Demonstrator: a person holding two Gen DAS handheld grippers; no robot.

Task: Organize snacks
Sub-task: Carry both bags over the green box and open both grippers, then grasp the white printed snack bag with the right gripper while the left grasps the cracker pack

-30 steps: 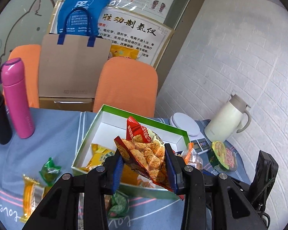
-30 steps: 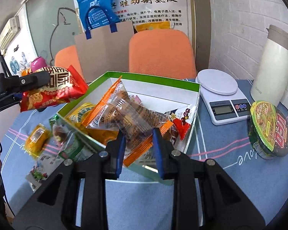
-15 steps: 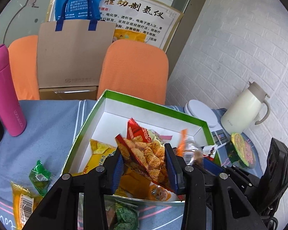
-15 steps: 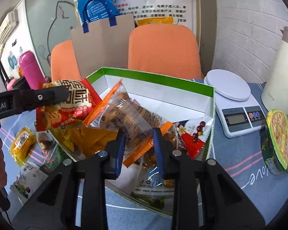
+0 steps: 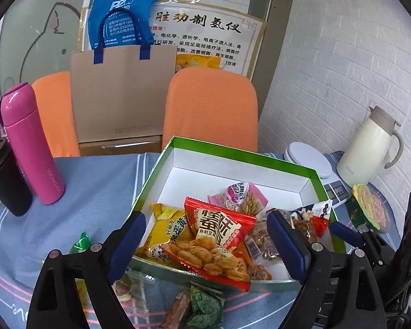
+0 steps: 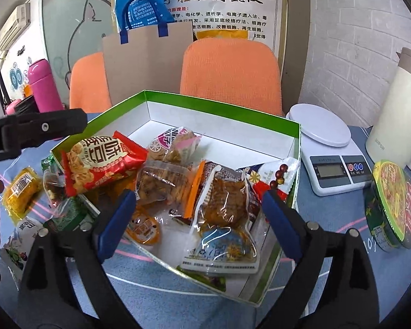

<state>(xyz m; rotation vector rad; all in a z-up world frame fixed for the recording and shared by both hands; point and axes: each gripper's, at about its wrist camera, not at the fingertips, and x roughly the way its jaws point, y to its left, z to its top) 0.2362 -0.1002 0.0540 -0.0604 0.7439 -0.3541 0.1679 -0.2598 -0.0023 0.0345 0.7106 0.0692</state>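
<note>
The big green cardboard box with white inside walls (image 5: 312, 174) sits in the middle of the desk with the blue striped cloth (image 5: 96, 181). It is the home for the snacks, so most packets lie piled at its near end, where they are easy to drop in. The far half of the box is bare.

The left tool (image 5: 205, 244) is spread wide and holds nothing. The red crinkly bag of fried snacks (image 5: 213, 244) lies just under it, and one end hangs over the near wall of the box. It looks like it was just let go there. The right tool (image 6: 198, 224) is wide too and grips nothing. It hangs over the clear packet with orange edges (image 6: 167, 183) inside the box.

A few snacks are not in yet. The small yellow packet (image 6: 20, 189) and the little green wrapped sweet (image 5: 80, 242) lie on the cloth to the left of the box, so they are likely next.

Around the box stand a tall pink bottle (image 5: 30, 142), a white kitchen scale (image 6: 331, 148), a cream jug (image 5: 370, 148) and a round green noodle bowl (image 6: 394, 203). Two orange chairs (image 5: 211, 109) stand behind the desk by a white brick wall (image 5: 342, 54).
</note>
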